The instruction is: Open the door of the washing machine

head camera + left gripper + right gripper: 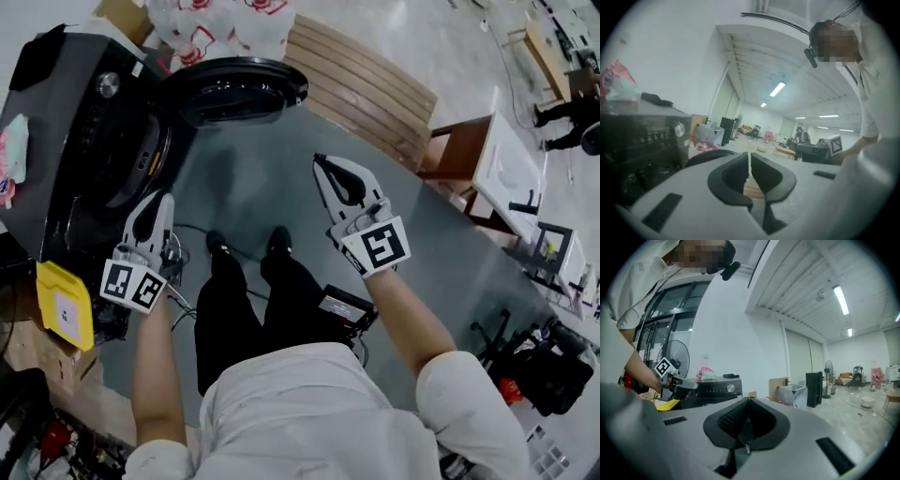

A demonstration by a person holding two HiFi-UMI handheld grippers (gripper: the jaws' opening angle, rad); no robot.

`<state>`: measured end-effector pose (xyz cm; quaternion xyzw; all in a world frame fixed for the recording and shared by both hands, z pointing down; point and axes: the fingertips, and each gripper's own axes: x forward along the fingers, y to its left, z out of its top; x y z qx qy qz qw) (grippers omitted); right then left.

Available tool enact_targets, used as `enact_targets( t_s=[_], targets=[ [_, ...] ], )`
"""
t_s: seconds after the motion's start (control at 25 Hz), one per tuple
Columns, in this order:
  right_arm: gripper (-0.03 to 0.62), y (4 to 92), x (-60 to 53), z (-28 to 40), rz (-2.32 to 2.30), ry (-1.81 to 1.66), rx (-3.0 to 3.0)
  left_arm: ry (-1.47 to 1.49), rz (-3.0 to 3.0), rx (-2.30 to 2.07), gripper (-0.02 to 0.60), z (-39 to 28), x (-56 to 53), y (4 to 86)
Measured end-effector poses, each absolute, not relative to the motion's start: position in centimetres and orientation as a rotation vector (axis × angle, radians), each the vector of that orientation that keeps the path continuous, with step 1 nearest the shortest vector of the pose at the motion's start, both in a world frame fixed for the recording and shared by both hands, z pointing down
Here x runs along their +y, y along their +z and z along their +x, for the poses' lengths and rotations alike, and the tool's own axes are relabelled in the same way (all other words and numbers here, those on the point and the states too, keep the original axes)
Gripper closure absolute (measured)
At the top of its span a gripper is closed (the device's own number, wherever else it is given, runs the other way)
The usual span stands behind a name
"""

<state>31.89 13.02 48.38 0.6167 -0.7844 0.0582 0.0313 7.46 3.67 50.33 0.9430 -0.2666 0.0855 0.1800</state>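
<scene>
The black front-loading washing machine (84,141) stands at the left of the head view, and its round dark door (234,89) is swung wide open, away from the drum. My left gripper (161,197) is raised in front of the machine, jaws together, with nothing between them and not touching the door. My right gripper (321,161) is held up over the grey floor to the right of the door, also shut and empty. In the left gripper view the machine (642,136) is at the left beyond the closed jaws (749,155). The right gripper view shows the machine (710,390) behind the shut tips (749,400).
White and red plastic bags (225,23) and a slatted wooden bench (366,84) lie beyond the door. A yellow item (64,305) sits at the lower left. A wooden stand with a white top (487,159) is at the right. A standing fan (677,357) is near the machine.
</scene>
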Motion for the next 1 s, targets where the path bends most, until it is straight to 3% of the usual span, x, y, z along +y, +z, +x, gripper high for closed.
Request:
enact_targets(
  t_s=[0.44,1.0],
  targets=[
    [0.566,31.9,14.0,23.4,1.839,0.016,-2.538,0.046,2.758,-1.215,0.561,-7.4,7.7,30.5],
    [0.566,28.4,25.6,7.6,1.988,-0.046,-2.414,-0.023,2.758,-1.277,0.563,-25.8,18.4,28.5]
  ],
)
